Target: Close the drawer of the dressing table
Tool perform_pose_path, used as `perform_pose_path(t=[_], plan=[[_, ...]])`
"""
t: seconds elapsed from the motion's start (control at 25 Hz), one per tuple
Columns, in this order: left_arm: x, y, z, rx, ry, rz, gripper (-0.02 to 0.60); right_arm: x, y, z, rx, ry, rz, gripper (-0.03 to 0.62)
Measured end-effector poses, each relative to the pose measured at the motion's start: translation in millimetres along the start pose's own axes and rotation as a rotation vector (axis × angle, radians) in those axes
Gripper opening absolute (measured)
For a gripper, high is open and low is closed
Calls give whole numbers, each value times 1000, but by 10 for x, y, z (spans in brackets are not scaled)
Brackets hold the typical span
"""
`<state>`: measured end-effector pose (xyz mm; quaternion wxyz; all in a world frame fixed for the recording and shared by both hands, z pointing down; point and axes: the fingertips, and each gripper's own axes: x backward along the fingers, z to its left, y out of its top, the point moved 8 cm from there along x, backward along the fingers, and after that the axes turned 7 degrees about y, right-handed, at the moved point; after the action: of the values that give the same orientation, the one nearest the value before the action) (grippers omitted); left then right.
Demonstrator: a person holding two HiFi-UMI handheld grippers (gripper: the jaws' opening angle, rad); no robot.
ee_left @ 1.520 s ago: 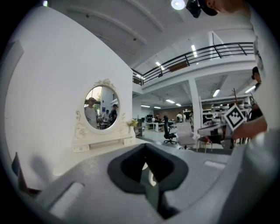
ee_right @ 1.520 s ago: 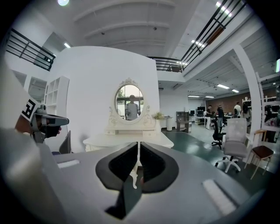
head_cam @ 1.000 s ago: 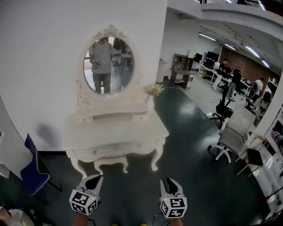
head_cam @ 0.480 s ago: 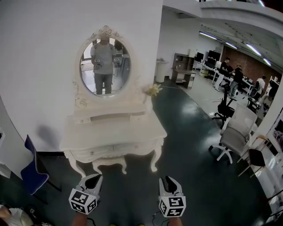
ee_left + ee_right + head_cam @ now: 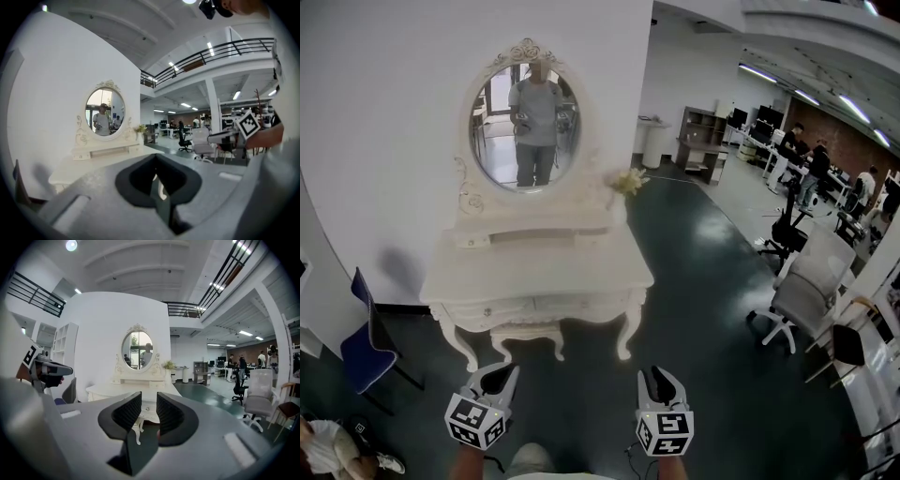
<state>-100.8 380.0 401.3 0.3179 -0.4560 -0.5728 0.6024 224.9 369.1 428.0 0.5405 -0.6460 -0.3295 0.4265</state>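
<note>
- Here's the white desk (image 5: 572, 272) against the wall, its oval mirror (image 5: 525, 131) at the far edge and a small posy (image 5: 626, 181) at the far right corner.
- The target is the drawer (image 5: 539, 234). It sits in the low shelf along the far edge, under the mirror. The middle one looks to stand a little proud of its neighbours, but from this range I can't be sure.
- The left tool (image 5: 495, 375) is low in the head view, well short of the desk's near edge. Its tips are pressed together with nothing between them.
- The right tool (image 5: 661, 375) sits level with it and equally far back. Its jaws are spread and empty, and the desk's carved leg shows through the gap.
- By my reading this is the approach, as neither tool is touching anything yet.
- Next comes crossing the dark floor (image 5: 694, 281) to the near edge and reaching over the desktop. A tool tip then goes flat on the drawer front and pushes straight toward the wall.
- One to watch: an off-centre push could jam the drawer, and the posy stands close by.
</note>
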Motion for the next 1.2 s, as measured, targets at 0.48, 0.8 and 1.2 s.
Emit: perform_pose_path(t=[0.48, 0.8, 1.2], plan=[[-670, -37, 192, 7, -19, 20, -2, -625, -30, -298, -23, 20, 29, 86], [-1420, 82, 673, 19, -66, 30, -2, -1384, 160, -444, -14, -11, 44, 86], [-2552, 370, 1551, 9, -131, 42, -2, -2593, 547, -589, -27, -65, 62, 86]])
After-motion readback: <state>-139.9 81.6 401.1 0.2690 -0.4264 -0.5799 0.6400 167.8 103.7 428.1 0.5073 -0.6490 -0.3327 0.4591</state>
